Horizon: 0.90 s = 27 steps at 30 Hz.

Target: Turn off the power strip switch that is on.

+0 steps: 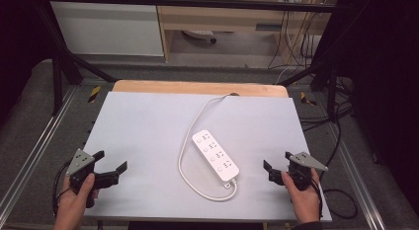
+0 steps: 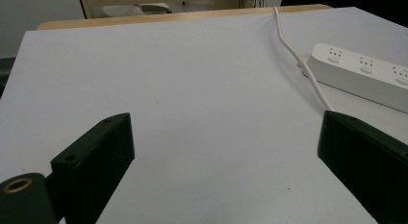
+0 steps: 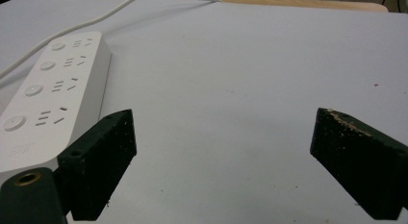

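Both black jaws of the right gripper rise close before its own camera, spread wide, with bare table between them. In this right gripper view the white power strip lies at about ten o'clock from the jaws, near the left one, but I judge it is not touching.

In the high view the power strip lies diagonally near the middle of the grey table top. Its white cable leaves the near end, curls around the left side of the strip, and runs up toward twelve o'clock, over the far edge of the table.

From the strip, the right gripper is at about four o'clock, near it. The left gripper is at about eight o'clock, well apart. Its jaws are also spread wide and hold nothing, as the left gripper view shows; there the strip appears at two o'clock.

I judge the work is at its start: both hands are in approach and nothing is grasped. Next, the right gripper probably must travel toward the strip and close on its body or cable; which part is meant, the pictures do not tell clearly.
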### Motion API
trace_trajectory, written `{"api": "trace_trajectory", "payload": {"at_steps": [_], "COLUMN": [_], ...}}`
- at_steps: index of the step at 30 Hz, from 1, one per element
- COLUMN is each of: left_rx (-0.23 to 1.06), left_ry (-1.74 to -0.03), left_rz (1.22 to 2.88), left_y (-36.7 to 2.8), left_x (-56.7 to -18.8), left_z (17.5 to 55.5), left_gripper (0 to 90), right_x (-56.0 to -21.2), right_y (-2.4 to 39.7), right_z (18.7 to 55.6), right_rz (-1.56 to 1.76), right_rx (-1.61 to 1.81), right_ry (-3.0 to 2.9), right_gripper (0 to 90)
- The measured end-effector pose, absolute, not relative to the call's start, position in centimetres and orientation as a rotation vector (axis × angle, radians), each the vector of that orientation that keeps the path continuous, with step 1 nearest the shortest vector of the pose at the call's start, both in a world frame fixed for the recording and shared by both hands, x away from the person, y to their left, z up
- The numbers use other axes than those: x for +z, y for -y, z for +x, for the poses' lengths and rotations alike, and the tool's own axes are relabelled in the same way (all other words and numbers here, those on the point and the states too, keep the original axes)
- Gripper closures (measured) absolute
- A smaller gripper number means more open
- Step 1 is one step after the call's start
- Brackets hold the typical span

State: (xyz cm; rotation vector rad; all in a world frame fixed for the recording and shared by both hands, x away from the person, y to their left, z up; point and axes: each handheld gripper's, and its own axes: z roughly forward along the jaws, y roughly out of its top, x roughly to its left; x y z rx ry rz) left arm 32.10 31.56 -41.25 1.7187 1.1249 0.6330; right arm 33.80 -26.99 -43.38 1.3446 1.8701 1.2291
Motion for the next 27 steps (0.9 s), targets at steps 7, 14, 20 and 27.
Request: {"api": "trace_trajectory", "payload": {"at_steps": [7, 14, 20, 27], "left_rx": [0.633, 0.63, 0.63, 0.63], "left_ry": [-1.121, -1.124, -1.122, -1.124], "left_rz": [1.722, 1.72, 1.72, 1.723], "left_y": [-31.5, -31.5, -31.4, -31.5], "left_x": [-41.2, -41.3, -41.3, -41.3], "left_z": [32.1, 32.1, 32.1, 32.1], "left_gripper": [5.7, 5.7, 5.7, 5.7], "right_x": [-43.1, -42.8, -42.5, -42.0], "right_y": [27.0, 27.1, 27.0, 26.6], "right_z": [33.7, 33.8, 33.7, 33.8], "right_rz": [1.365, 1.378, 1.376, 1.4], "right_rx": [1.237, 1.235, 1.252, 1.279], "right_ry": [-1.88, -1.889, -1.885, -1.8], "right_gripper": [6.1, 3.8, 2.6, 2.2]}}
